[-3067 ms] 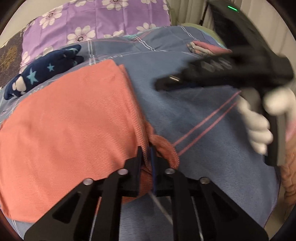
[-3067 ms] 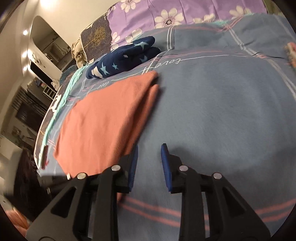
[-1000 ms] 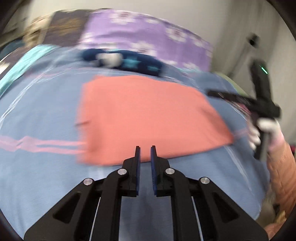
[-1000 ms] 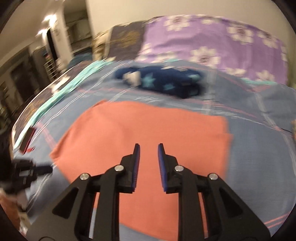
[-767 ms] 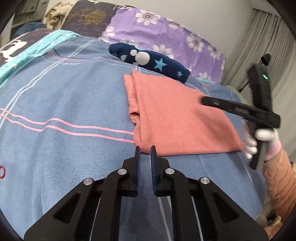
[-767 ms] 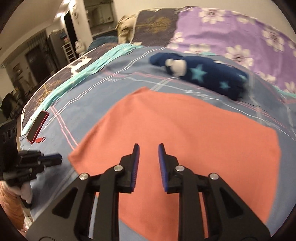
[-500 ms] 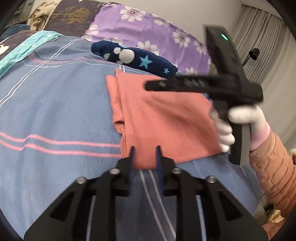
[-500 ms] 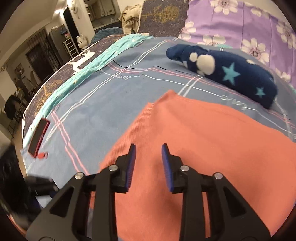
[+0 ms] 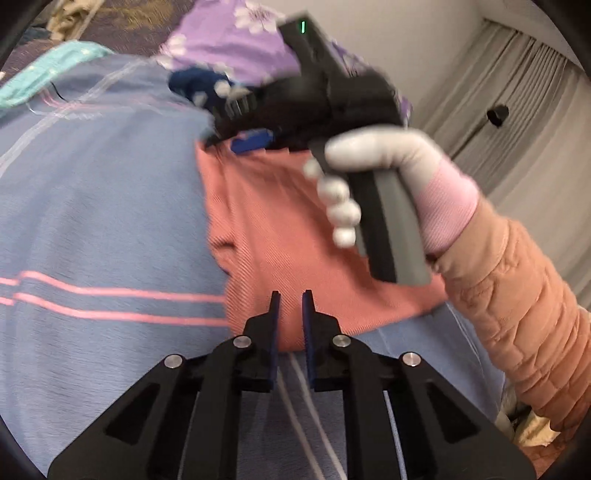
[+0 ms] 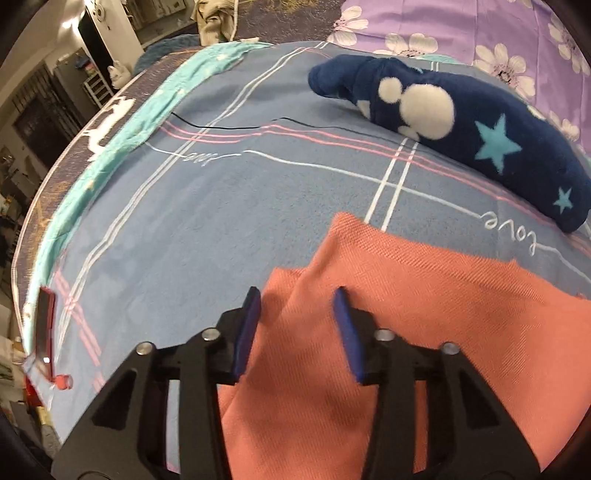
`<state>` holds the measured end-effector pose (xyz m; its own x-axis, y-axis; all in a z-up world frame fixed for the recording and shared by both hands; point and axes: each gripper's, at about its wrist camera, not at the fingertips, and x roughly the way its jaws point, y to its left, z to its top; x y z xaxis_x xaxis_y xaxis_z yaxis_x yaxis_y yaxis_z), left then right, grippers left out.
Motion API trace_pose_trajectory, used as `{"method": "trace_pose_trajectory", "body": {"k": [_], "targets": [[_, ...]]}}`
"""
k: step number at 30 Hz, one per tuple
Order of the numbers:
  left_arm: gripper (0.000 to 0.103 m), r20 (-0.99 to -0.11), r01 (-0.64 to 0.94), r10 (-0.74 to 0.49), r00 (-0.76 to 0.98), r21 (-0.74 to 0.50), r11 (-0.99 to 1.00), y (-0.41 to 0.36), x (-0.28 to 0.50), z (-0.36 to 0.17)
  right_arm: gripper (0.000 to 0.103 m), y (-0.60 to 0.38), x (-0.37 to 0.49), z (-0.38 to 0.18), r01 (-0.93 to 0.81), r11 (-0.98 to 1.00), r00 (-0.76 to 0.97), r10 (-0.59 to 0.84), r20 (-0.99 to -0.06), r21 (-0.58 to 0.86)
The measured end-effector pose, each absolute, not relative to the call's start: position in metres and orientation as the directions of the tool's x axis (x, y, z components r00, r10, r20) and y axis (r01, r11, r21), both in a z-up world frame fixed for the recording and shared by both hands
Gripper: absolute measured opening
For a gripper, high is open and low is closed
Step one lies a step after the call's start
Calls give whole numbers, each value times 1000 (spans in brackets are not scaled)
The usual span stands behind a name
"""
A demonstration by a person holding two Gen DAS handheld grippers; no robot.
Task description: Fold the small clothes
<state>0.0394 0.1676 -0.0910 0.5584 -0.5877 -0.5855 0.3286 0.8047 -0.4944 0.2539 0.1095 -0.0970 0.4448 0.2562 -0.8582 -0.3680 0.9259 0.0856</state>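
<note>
A folded salmon-orange cloth [image 9: 280,221] lies flat on the blue plaid bedspread [image 9: 92,192]. My left gripper [image 9: 290,299] hovers at the cloth's near edge with a narrow gap between its fingers, nothing in them. My right gripper [image 10: 295,299] is open over the cloth's far-left corner [image 10: 406,314], straddling the layered edge. In the left wrist view the right gripper [image 9: 251,142] is blurred above the cloth's far corner, held by a white-gloved hand [image 9: 369,177].
A navy rolled garment with stars and white dots [image 10: 461,125] lies beyond the cloth. Purple floral pillows [image 10: 480,33] are behind it. A teal blanket strip [image 10: 122,122] runs along the bed's left edge. A red phone [image 10: 44,328] lies near that edge.
My right gripper has moved across the cloth to its far-left corner and opened wider. My left gripper has come down to the cloth's near edge and opened slightly.
</note>
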Motion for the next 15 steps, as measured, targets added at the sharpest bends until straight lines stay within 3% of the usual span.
{"method": "trace_pose_trajectory", "body": {"k": [2,4,5,6,7,11,15], "targets": [[31,-576,313,-567,589,-484,817,173,41,-89,8,109,255,-97,-373,923,451,265,-852,90],[31,-604,297,-570,557,-496,816,172,50,-97,7,106,254,-97,-367,925,459,273,-846,100],[28,-626,298,-578,524,-502,812,168,55,-102,1,105,253,-95,-369,923,466,290,-836,114],[5,-632,306,-587,507,-504,807,166,53,-103,1,105,252,-92,-372,919,472,307,-827,129],[2,-636,320,-601,483,-511,798,163,52,-103,1,104,250,-88,-375,916,482,324,-814,142],[1,-614,364,-605,507,-483,796,165,37,-89,1,107,246,-76,-414,896,494,371,-786,162],[2,-676,336,-549,492,-434,836,166,37,-100,2,116,255,-105,-428,893,434,337,-835,138]]}}
